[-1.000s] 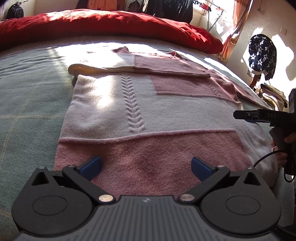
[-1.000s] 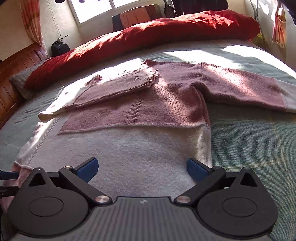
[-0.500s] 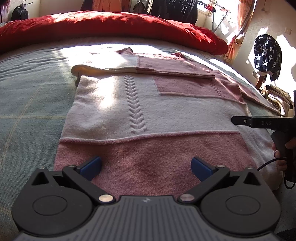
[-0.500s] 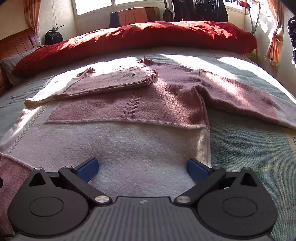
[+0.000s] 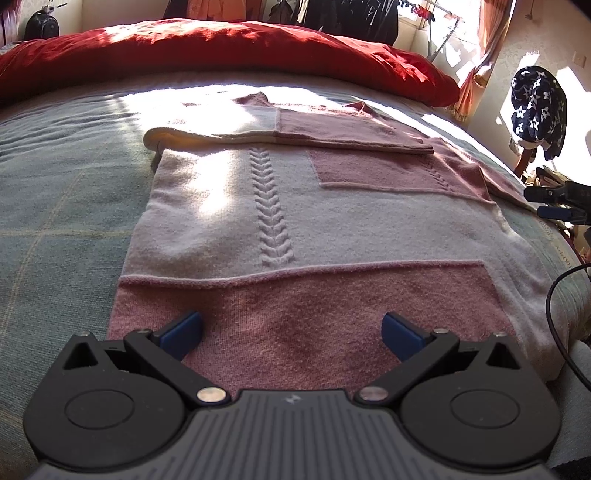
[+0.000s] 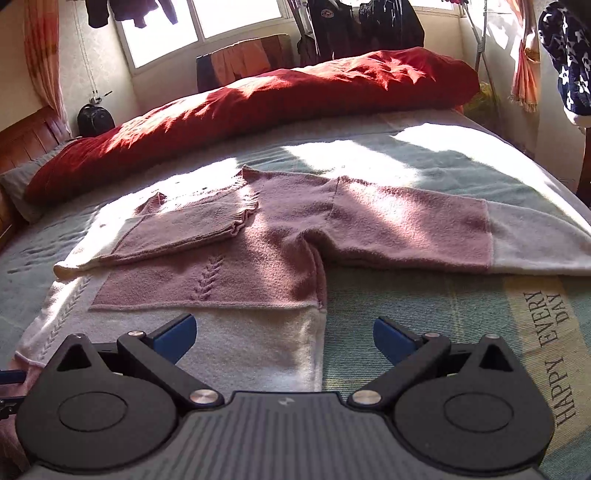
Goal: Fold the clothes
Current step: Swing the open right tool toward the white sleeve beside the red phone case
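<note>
A pink and cream knit sweater [image 5: 288, 229] lies flat on the bed, one sleeve [image 5: 295, 133] folded across its chest. In the right wrist view the same sweater [image 6: 236, 266] shows its other sleeve [image 6: 424, 225] stretched out to the right. My left gripper [image 5: 291, 328] hovers open over the pink hem band, nothing between its blue pads. Just as open and empty, my right gripper [image 6: 284, 334] sits above the sweater's right side edge. The right gripper's tips [image 5: 550, 203] also show at the right edge of the left wrist view.
A pale green checked bedspread [image 6: 443, 314] covers the bed, printed with "HAPPY EVERY DAY". A red duvet [image 6: 258, 107] is bunched along the far side. A wooden headboard [image 6: 22, 144], hanging clothes [image 6: 362, 26] and a star-print garment [image 5: 537, 107] surround the bed.
My right gripper has swung right and drawn back, so the outstretched sleeve and bare bedspread now fill its view. The left gripper has barely moved. Both stay open.
</note>
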### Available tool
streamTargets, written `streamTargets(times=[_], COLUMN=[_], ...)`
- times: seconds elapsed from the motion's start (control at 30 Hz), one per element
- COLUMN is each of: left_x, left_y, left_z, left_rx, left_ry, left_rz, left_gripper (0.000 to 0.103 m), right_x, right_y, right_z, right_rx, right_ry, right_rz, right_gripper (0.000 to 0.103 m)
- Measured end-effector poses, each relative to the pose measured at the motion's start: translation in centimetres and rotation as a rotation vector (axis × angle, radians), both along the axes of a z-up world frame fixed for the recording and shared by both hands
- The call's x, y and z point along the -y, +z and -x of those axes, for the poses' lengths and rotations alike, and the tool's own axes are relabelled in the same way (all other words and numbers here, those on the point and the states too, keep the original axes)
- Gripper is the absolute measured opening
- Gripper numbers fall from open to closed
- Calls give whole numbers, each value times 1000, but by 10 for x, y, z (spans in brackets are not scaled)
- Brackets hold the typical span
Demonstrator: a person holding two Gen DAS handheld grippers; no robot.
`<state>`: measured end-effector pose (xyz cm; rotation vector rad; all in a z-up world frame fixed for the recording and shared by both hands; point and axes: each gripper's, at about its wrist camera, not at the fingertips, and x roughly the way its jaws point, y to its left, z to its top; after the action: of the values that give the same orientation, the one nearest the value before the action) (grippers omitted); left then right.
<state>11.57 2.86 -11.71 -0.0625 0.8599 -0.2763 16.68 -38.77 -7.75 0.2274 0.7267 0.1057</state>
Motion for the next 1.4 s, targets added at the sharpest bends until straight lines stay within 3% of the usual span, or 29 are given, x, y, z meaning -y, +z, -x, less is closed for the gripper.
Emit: streamTargets(times=[0.3,0.57,0.73,0.9,1.4], left_x=[7,29,40,46,70], left_y=[18,26,24,32,34], left_z=[-1,-14,-22,-27,-40], left_rx=[17,38,20,29,36], left_ry=[10,-17,-35,-48,-92], left_rz=[-41,-77,-82,-47,-59], left_gripper=[102,102,102,102,102], right_x=[128,241,266,272,292], right_y=[16,-13,-38,-57,-80], right_z=[4,8,0,-12,-40], right_rx=[-48,-38,-42,-67,69], right_ry=[-189,-385,-440,-446,-514], right_rz=[-41,-366,-485,-531,-671], right_gripper=[103,101,98,98,102])
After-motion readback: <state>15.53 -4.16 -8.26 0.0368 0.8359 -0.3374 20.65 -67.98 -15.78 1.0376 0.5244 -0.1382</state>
